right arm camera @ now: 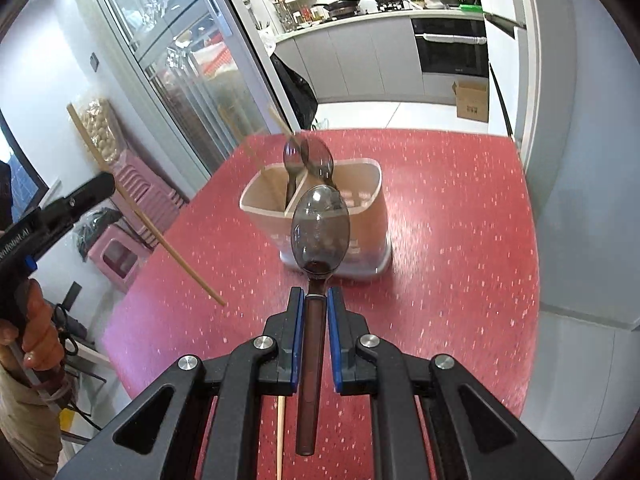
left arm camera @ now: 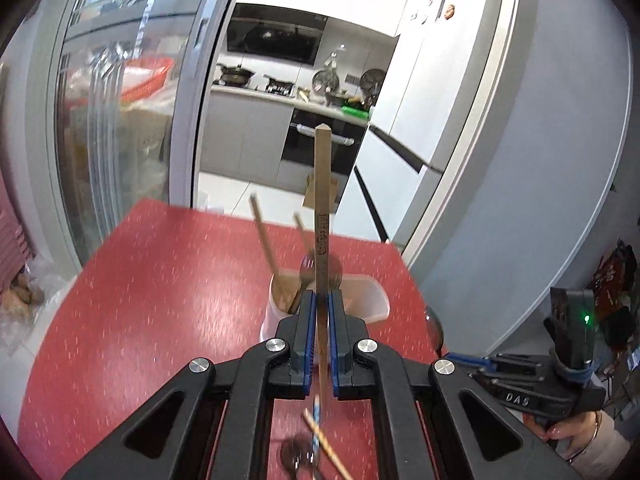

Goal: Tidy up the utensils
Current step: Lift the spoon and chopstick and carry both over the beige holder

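Observation:
My left gripper (left arm camera: 322, 300) is shut on a wooden chopstick (left arm camera: 322, 200) that sticks up and forward, raised above the red table (left arm camera: 160, 300). Behind it stands a beige two-compartment utensil holder (left arm camera: 368, 300) with chopsticks (left arm camera: 265, 240) and a dark spoon in it. My right gripper (right arm camera: 316, 304) is shut on the handle of a dark translucent spoon (right arm camera: 320, 232), its bowl forward, just short of the holder (right arm camera: 370, 220). Two spoons (right arm camera: 308, 156) lean in that holder. The left gripper (right arm camera: 72, 200) and its chopstick (right arm camera: 160, 236) show at the left of the right wrist view.
Loose on the table under the left gripper lie a chopstick (left arm camera: 328, 448), a blue-striped stick and a spoon (left arm camera: 298, 456). Another chopstick (right arm camera: 281, 432) lies under the right gripper. A glass cabinet door (right arm camera: 180, 60), pink stools (right arm camera: 120, 256) and a cardboard box (right arm camera: 472, 102) surround the table.

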`<action>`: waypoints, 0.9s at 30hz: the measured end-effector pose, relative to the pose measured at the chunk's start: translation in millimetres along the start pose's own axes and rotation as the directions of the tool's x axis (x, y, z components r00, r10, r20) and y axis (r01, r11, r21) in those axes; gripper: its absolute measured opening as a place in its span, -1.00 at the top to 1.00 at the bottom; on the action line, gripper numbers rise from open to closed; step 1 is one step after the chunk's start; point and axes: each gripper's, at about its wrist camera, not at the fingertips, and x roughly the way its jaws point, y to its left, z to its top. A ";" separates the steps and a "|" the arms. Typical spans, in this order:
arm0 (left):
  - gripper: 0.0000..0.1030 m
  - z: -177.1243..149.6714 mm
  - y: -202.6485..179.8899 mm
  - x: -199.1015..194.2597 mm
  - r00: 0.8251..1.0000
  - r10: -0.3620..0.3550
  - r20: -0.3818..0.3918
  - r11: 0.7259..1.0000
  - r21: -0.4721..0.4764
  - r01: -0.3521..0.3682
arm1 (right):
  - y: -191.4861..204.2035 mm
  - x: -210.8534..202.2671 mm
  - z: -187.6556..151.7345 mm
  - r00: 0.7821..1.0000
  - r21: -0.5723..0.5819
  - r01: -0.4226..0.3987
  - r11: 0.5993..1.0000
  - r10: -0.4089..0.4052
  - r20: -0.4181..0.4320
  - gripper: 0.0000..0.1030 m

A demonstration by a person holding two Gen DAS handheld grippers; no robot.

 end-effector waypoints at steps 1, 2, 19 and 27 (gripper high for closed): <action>0.34 5.6 -2.2 1.4 1.000 0.000 0.008 1.000 0.007 0.000 | 0.2 -0.2 4.7 1.000 -0.002 0.005 1.000 -0.005 0.003 0.76; 0.34 13.6 -4.3 4.5 1.000 -0.002 0.018 1.000 0.012 0.002 | 0.3 0.2 10.1 1.000 -0.003 0.008 1.000 -0.008 0.006 0.76; 0.34 59.5 -8.8 71.2 0.999 0.029 0.028 0.999 0.040 -0.030 | -0.2 32.5 100.7 0.988 -0.019 0.043 0.999 -0.040 0.150 0.76; 0.34 53.6 -7.1 107.2 0.998 0.062 0.008 0.996 0.066 -0.062 | -0.6 63.1 120.0 0.972 -0.032 0.050 0.998 -0.041 0.231 0.76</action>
